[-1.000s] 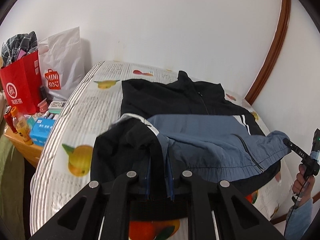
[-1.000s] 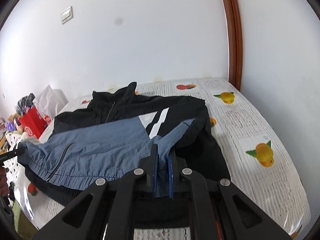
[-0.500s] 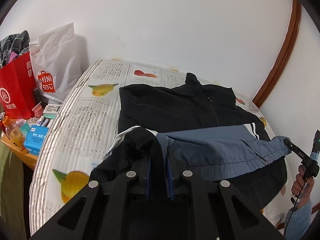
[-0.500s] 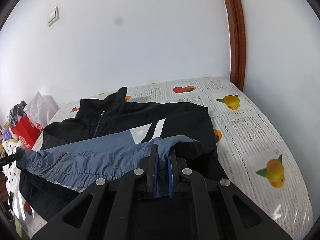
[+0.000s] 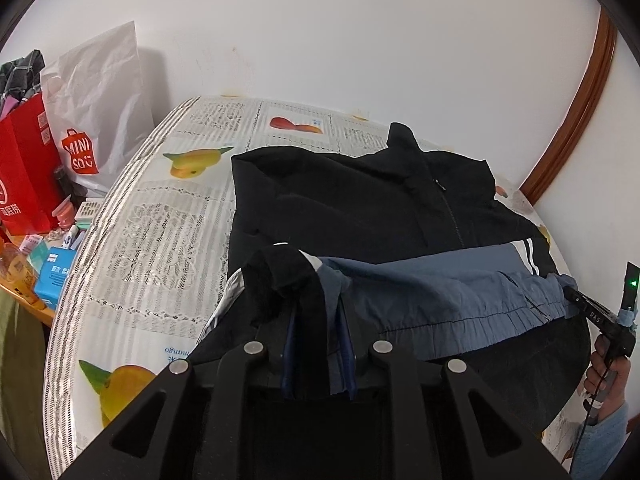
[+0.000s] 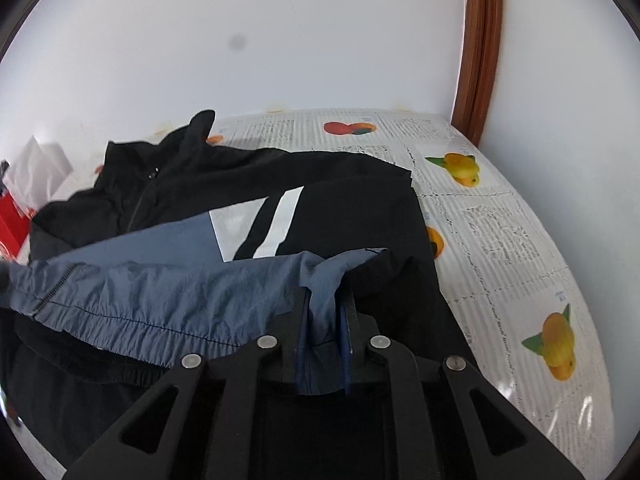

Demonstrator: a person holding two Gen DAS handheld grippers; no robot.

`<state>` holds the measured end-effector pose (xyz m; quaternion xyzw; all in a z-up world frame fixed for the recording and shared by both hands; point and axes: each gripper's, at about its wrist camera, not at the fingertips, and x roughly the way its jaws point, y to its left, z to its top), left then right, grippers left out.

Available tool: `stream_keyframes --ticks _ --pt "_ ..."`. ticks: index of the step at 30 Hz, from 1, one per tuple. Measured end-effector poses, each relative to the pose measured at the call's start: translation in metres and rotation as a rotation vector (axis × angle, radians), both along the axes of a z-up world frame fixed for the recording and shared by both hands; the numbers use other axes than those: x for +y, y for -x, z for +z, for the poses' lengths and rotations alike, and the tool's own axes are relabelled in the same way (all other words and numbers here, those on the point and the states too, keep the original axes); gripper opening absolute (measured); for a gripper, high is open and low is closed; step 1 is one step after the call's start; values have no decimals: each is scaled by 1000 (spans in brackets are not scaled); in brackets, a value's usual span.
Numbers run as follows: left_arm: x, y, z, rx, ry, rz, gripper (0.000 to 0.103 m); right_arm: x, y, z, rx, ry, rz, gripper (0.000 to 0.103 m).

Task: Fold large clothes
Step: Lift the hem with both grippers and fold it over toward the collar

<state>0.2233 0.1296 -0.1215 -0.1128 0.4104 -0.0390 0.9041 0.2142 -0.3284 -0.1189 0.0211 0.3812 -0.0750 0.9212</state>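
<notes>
Both tools, left tool [image 5: 318,344] and right tool [image 6: 324,340], clamp the jacket's [image 5: 360,208] blue hem, lifted above the bed's [image 5: 160,224] near edge; bottom fold underway, remaining folds outstanding.

On the white plastic bag [image 5: 98,92] at about ten o'clock in the left wrist view stands "MINISO" in red, on the black handle of the right claw [image 5: 576,300] at four o'clock stands "DAS", and the other print is too small to read.
</notes>
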Motion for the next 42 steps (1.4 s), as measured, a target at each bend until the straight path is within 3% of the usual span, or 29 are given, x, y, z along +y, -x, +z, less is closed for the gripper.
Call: stream_keyframes --ticks 3,7,14,17,19,24,29,38,42 --pt "1 1 2 10 3 1 23 0 9 8 3 -3 -2 22" --pt "1 13 9 2 0 2 40 4 29 22 -9 -11 21 33" --pt "-4 43 14 -16 -19 -24 42 36 58 24 30 -52 168 35" --pt "-7 55 13 -15 -30 -34 42 51 62 12 72 -64 223 29" --pt "-9 61 11 -7 -24 -48 42 59 60 0 110 -65 240 9" --pt "-18 74 6 -2 -23 -95 41 67 49 -19 130 -49 220 8" --pt "-28 81 2 7 3 -158 33 69 47 -23 129 -26 204 8" --pt "-69 59 -22 80 16 -257 27 72 43 -25 129 -14 185 8" --pt "-79 47 -34 110 12 -232 27 69 41 -26 126 -38 170 8"
